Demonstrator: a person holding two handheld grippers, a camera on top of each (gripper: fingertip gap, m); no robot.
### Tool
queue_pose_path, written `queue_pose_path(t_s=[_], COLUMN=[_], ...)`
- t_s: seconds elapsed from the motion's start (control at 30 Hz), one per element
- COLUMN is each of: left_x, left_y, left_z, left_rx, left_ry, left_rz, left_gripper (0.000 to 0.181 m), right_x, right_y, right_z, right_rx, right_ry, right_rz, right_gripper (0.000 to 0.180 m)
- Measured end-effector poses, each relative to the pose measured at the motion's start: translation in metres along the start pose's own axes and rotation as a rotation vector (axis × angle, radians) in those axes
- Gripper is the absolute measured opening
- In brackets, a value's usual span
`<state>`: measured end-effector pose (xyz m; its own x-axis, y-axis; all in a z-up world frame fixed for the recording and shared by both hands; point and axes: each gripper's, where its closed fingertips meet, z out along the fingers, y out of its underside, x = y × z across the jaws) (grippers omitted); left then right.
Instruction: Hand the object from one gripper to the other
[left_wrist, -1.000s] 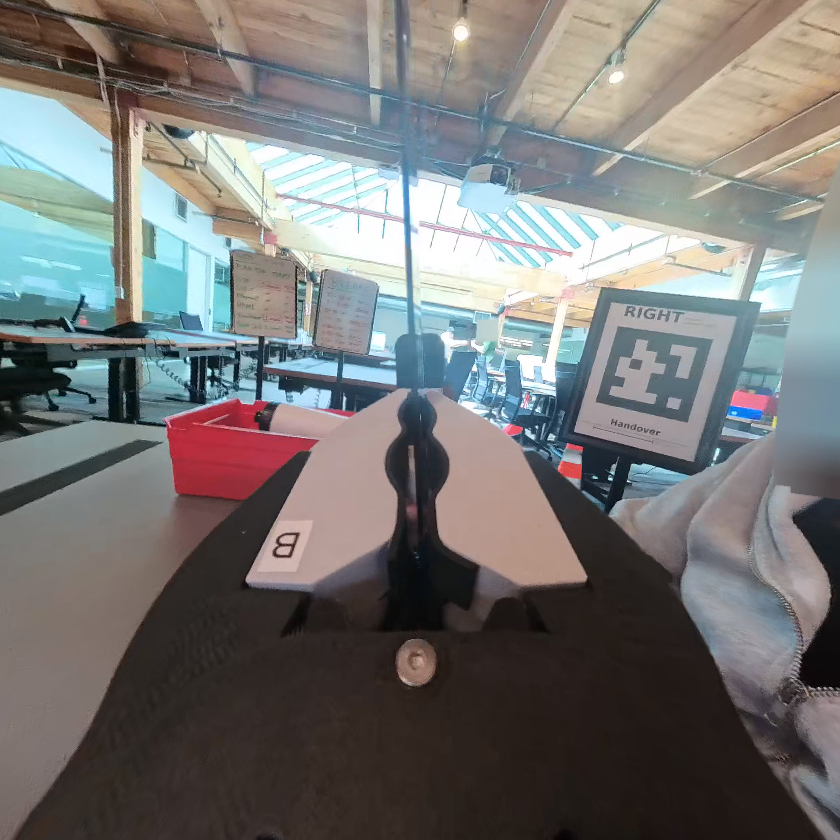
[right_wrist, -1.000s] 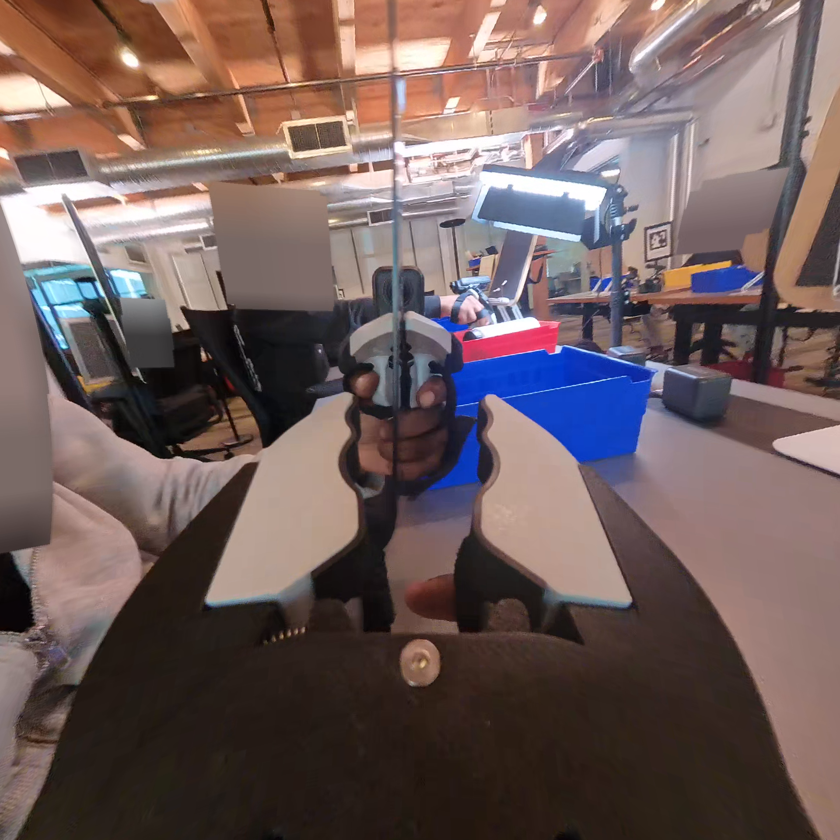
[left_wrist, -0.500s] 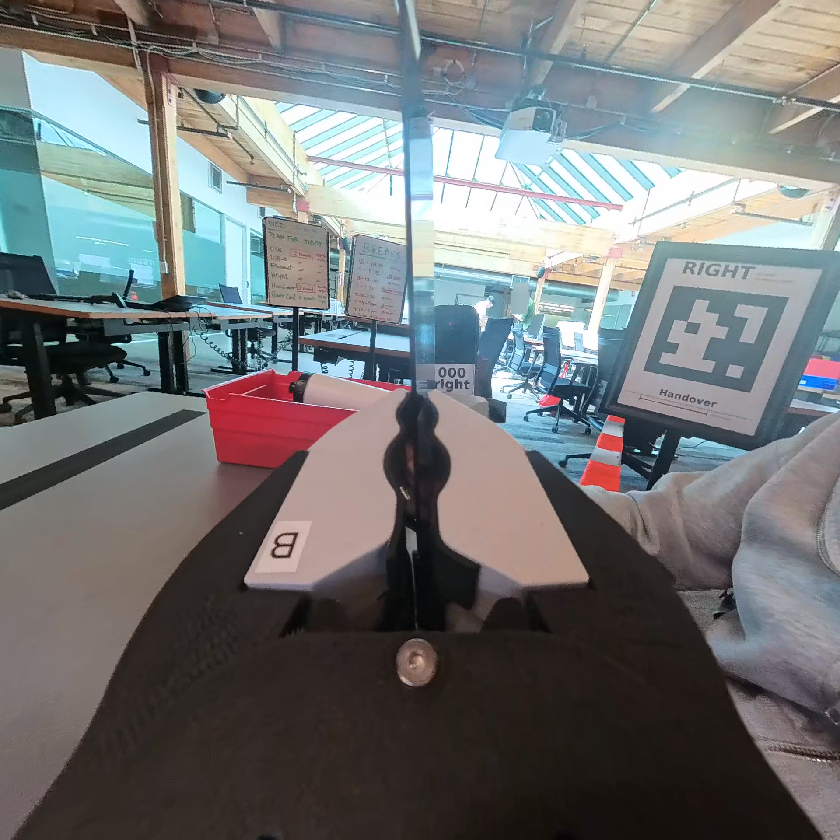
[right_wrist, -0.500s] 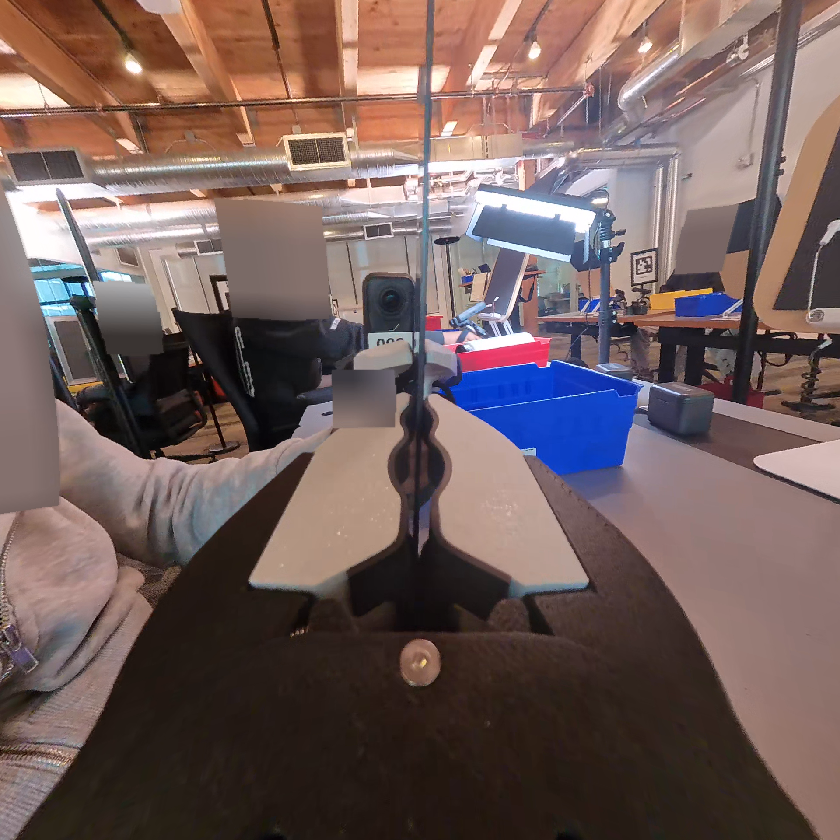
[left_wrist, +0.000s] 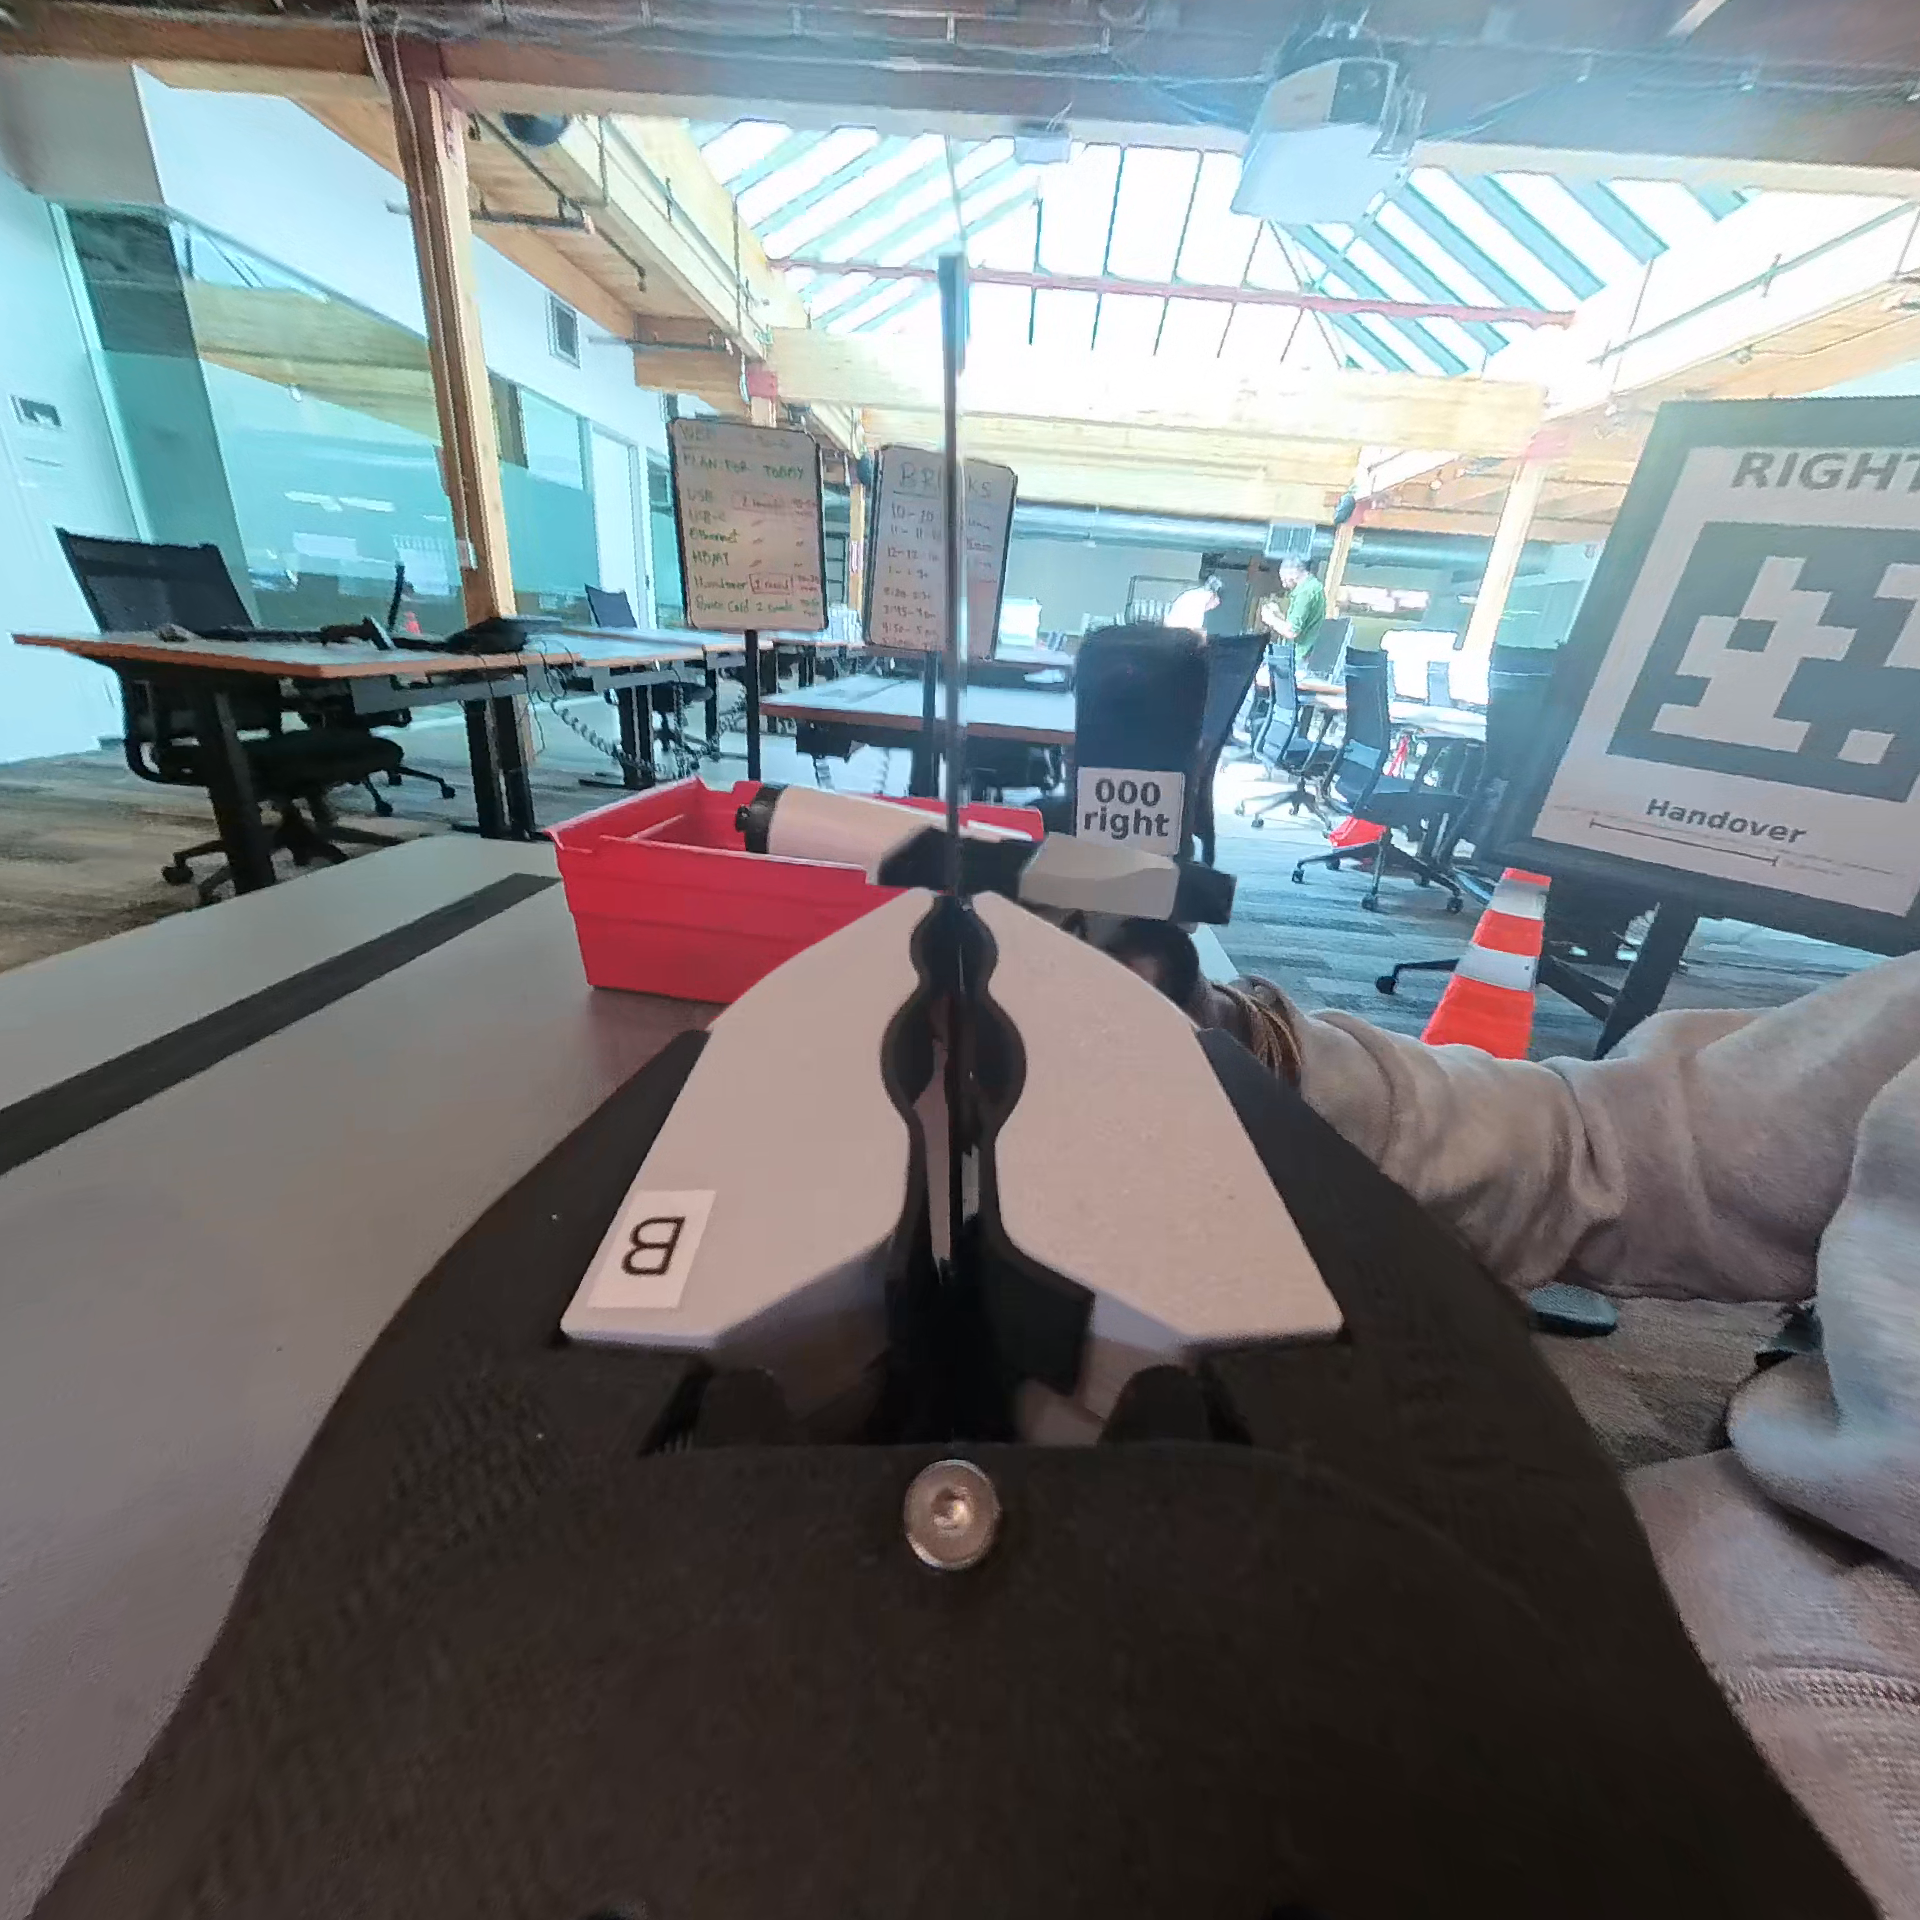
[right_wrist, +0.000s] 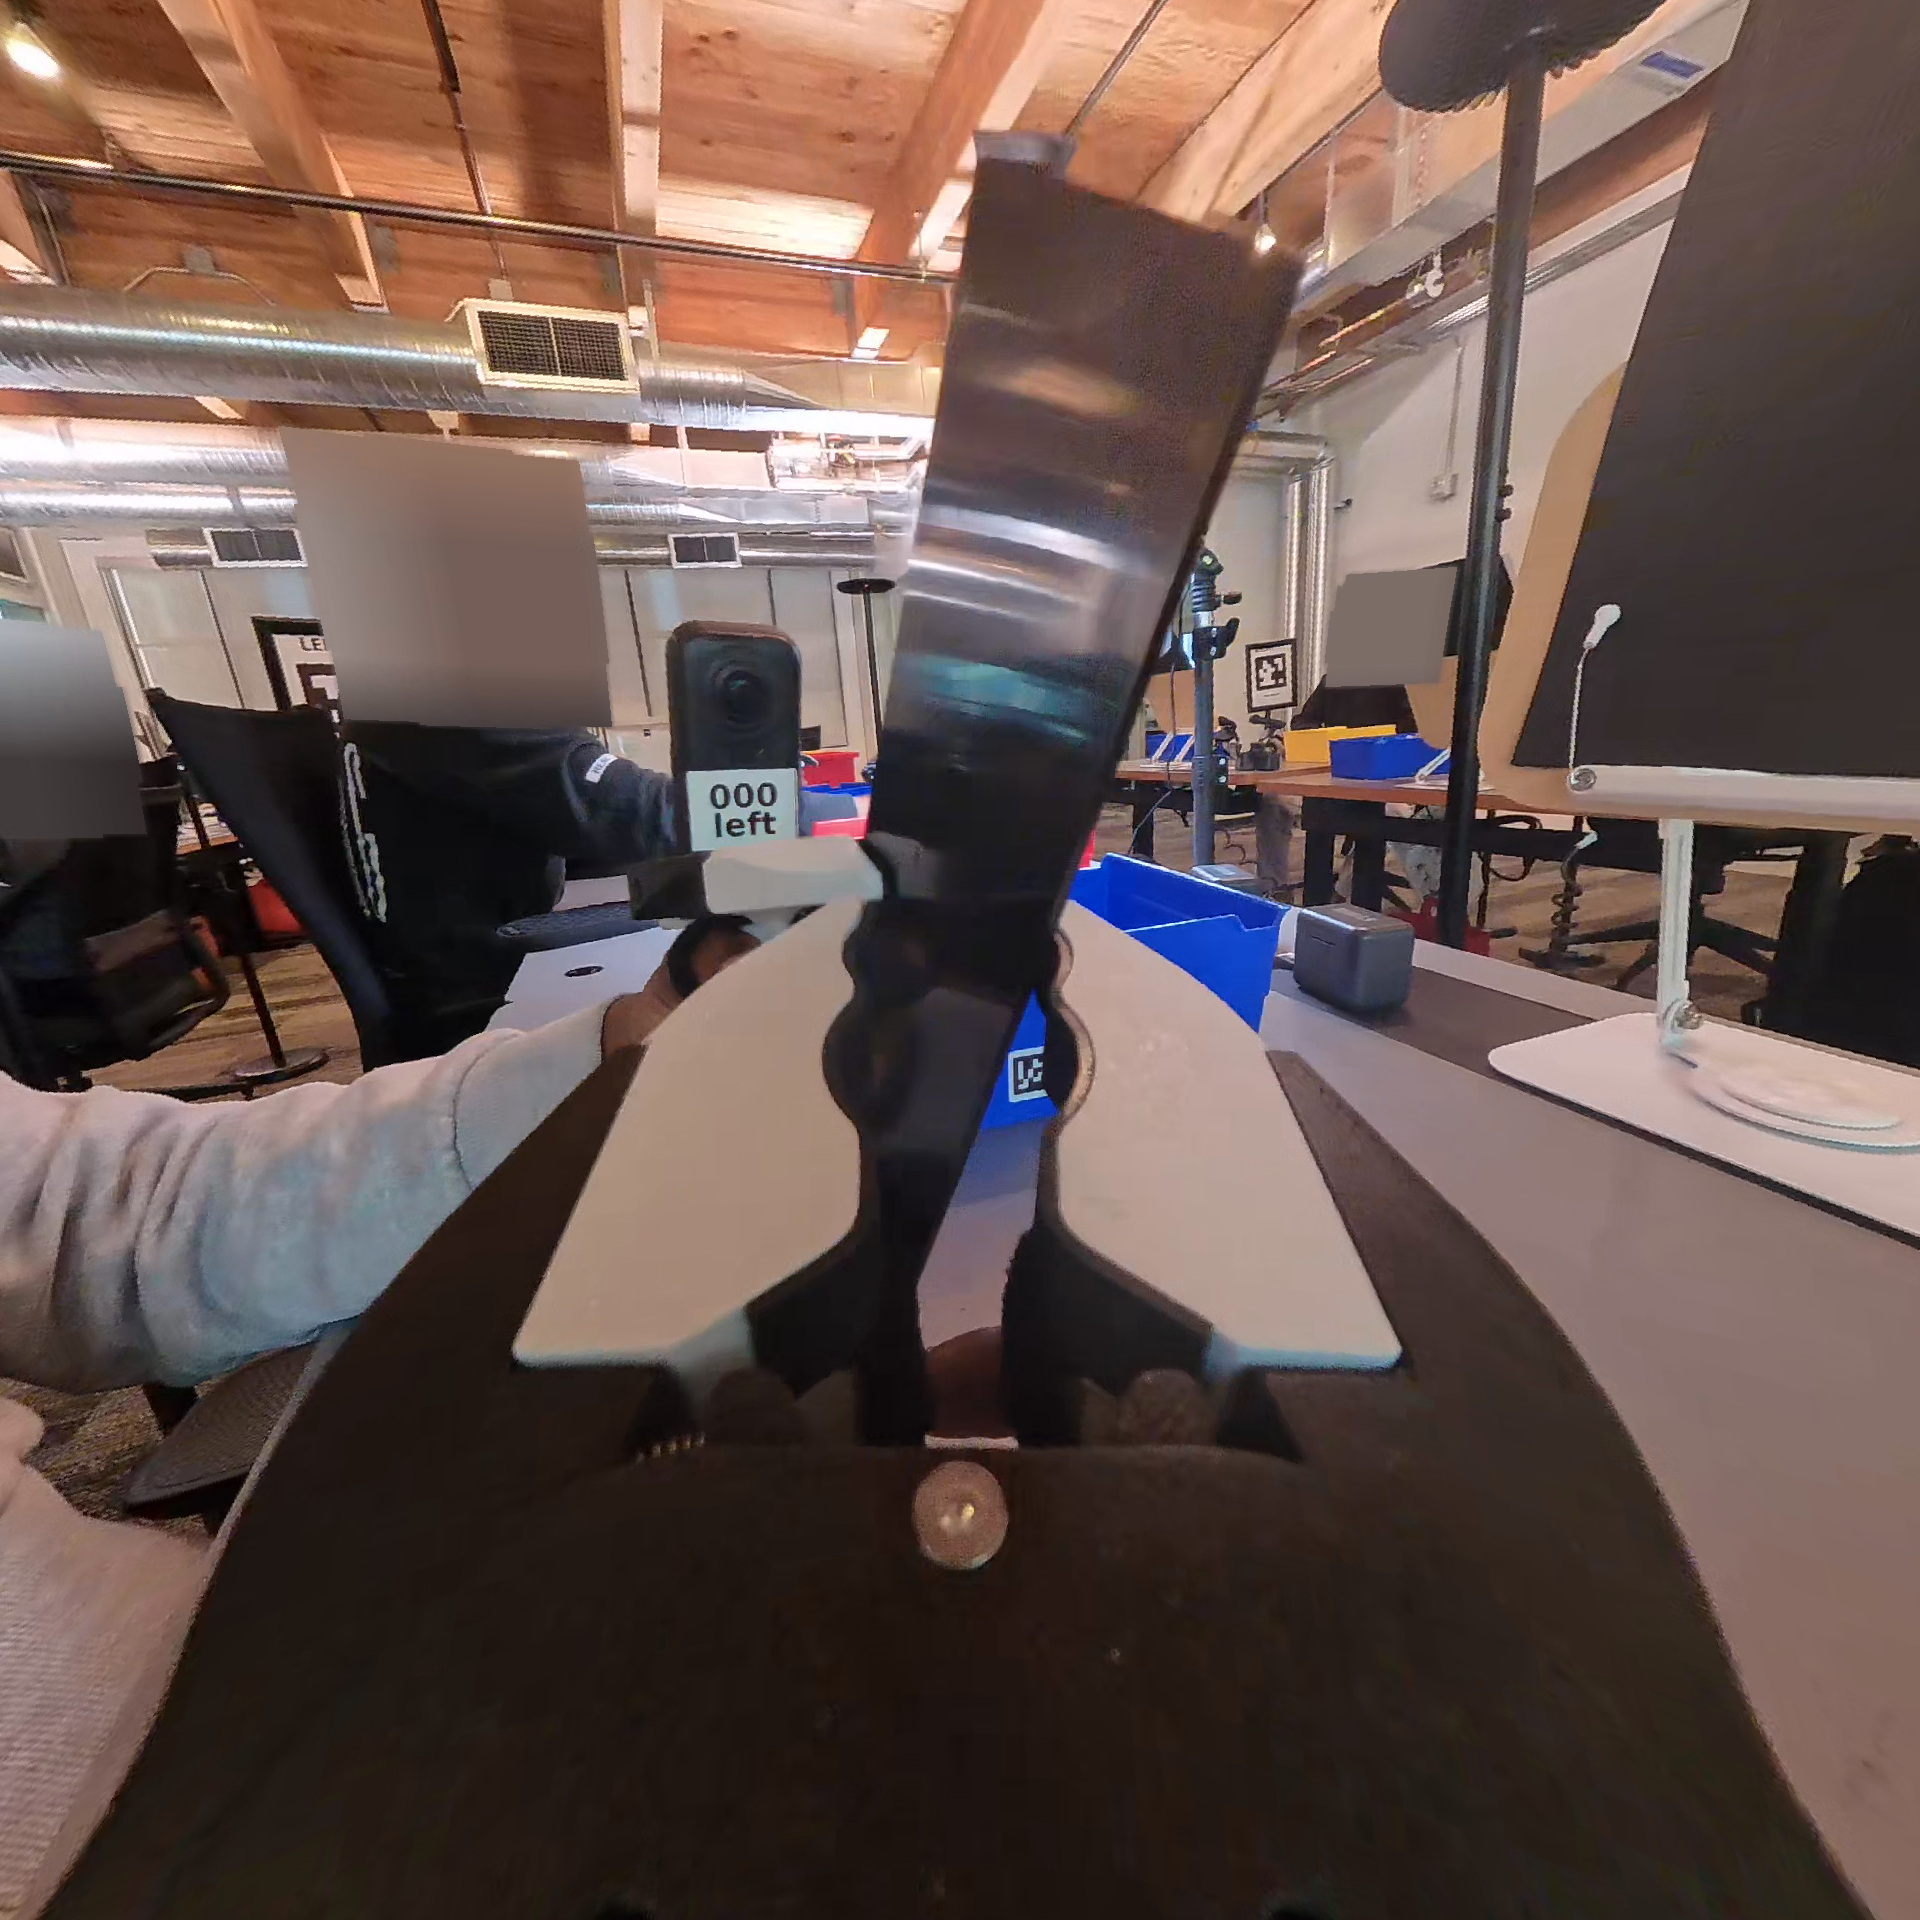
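Fingers of our left gripper (left_wrist: 951, 906) are pressed tight together on a thin black strip (right_wrist: 1081, 520). It stands up between them, edge toward us. Our right gripper (right_wrist: 951, 923) has its fingers a little apart, and the strip leans right between them. We cannot tell if they pinch it. Both tools meet at the strip, above the grey table (left_wrist: 260, 1195). Farther back we see a red bin (left_wrist: 675, 914) and a blue bin (right_wrist: 1174, 935).

Thin dark strip (left_wrist: 950, 540) in clamped hand-held gripper (left_wrist: 952, 914)
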<state>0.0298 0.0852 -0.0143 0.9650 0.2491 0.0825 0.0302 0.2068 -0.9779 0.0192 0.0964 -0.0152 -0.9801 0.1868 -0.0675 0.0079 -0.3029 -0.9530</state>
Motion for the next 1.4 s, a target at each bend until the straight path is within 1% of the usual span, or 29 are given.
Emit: queue_pose_path(t_s=[0.07, 0.1, 0.23, 0.27, 0.3, 0.33, 0.4, 0.5, 0.53, 0.6, 0.63, 0.67, 0.73, 0.8, 0.87, 0.9, 0.97, 1.03, 1.07, 1.13, 1.17, 1.2, 1.23, 1.3, 1.37, 1.4], left_x=[0.001, 0.002, 0.004, 0.005, 0.007, 0.008, 0.007, 0.004, 0.002, -0.004, -0.007, -0.005, 0.002, 0.01, 0.02, 0.026, 0.037, 0.042, 0.038, 0.035, 0.032, 0.029, 0.026, 0.021, 0.014, 0.012], left_y=[0.003, 0.003, -0.001, -0.005, -0.009, -0.013, -0.014, -0.012, -0.012, -0.014, -0.013, -0.013, -0.013, -0.014, -0.009, -0.003, 0.014, 0.021, 0.022, 0.013, 0.004, -0.004, -0.009, -0.01, -0.008, -0.009], left_z=[0.001, 0.001, 0.001, 0.0, -0.001, -0.003, -0.005, -0.005, -0.006, -0.009, -0.011, -0.013, -0.019, -0.023, -0.023, -0.021, -0.016, -0.013, -0.011, -0.01, -0.009, -0.008, -0.008, -0.008, -0.007, -0.007], left_rx=[-0.017, -0.012, 0.02, 0.052, 0.086, 0.114, 0.117, 0.103, 0.104, 0.099, 0.081, 0.057, 0.028, 0.014, -0.039, -0.089, -0.21, -0.247, -0.241, -0.163, -0.096, -0.033, 0.005, 0.015, 0.011, 0.021], left_ry=[0.01, 0.019, 0.04, 0.05, 0.067, 0.084, 0.089, 0.087, 0.086, 0.078, 0.081, 0.113, 0.211, 0.316, 0.385, 0.406, 0.42, 0.427, 0.393, 0.379, 0.352, 0.319, 0.284, 0.204, 0.147, 0.142], left_rz=[-0.007, -0.011, -0.039, -0.047, -0.058, -0.072, -0.092, -0.129, -0.159, -0.242, -0.297, -0.355, -0.503, -0.64, -0.706, -0.726, -0.719, -0.687, -0.669, -0.593, -0.526, -0.437, -0.356, -0.217, -0.187, -0.214], left_gripper=[0.001, 0.001, 0.001, 0.001, 0.001, 0.001, 0.003, 0.008, 0.017, 0.037, 0.045, 0.047, 0.049, 0.041, 0.034, 0.03, 0.023, 0.016, 0.012, 0.005, 0.001, 0.003, 0.005, 0.01, 0.011, 0.01], right_x=[0.0, 0.001, -0.003, -0.003, -0.003, -0.004, -0.01, -0.018, -0.02, -0.028, -0.032, -0.039, -0.052, -0.06, -0.062, -0.061, -0.058, -0.056, -0.054, -0.047, -0.042, -0.038, -0.036, -0.035, -0.034, -0.034], right_y=[0.001, 0.001, -0.002, -0.003, -0.005, -0.006, -0.007, -0.008, -0.009, -0.011, -0.014, -0.016, -0.016, -0.01, 0.002, 0.009, 0.021, 0.025, 0.023, 0.014, 0.007, 0.001, -0.003, -0.005, -0.005, -0.005], right_z=[0.0, 0.0, -0.001, -0.001, -0.002, -0.001, -0.001, -0.002, -0.003, -0.004, -0.005, -0.005, -0.008, -0.009, -0.01, -0.01, -0.011, -0.01, -0.01, -0.01, -0.009, -0.009, -0.009, -0.008, -0.007, -0.006], right_rx=[-0.002, -0.004, 0.013, 0.03, 0.046, 0.054, 0.059, 0.053, 0.045, 0.032, 0.032, 0.033, 0.017, -0.042, -0.117, -0.155, -0.207, -0.22, -0.217, -0.201, -0.173, -0.143, -0.124, -0.104, -0.1, -0.106], right_ry=[-0.003, -0.001, -0.044, -0.047, -0.046, -0.054, -0.1, -0.132, -0.128, -0.1, -0.076, -0.05, -0.007, 0.025, 0.024, 0.011, -0.008, -0.013, 0.0, 0.072, 0.121, 0.141, 0.127, 0.049, -0.018, -0.039], right_rz=[0.003, 0.005, 0.051, 0.06, 0.067, 0.077, 0.084, 0.003, -0.063, -0.29, -0.453, -0.648, -1.068, -1.395, -1.624, -1.707, -1.802, -1.82, -1.807, -1.706, -1.612, -1.496, -1.358, -1.063, -0.812, -0.74], right_gripper=[0.024, 0.016, 0.011, 0.014, 0.022, 0.026, 0.008, 0.002, 0.001, 0.001, 0.002, 0.001, 0.002, 0.002, 0.002, 0.002, 0.002, 0.002, 0.005, 0.017, 0.031, 0.038, 0.04, 0.045, 0.051, 0.055])
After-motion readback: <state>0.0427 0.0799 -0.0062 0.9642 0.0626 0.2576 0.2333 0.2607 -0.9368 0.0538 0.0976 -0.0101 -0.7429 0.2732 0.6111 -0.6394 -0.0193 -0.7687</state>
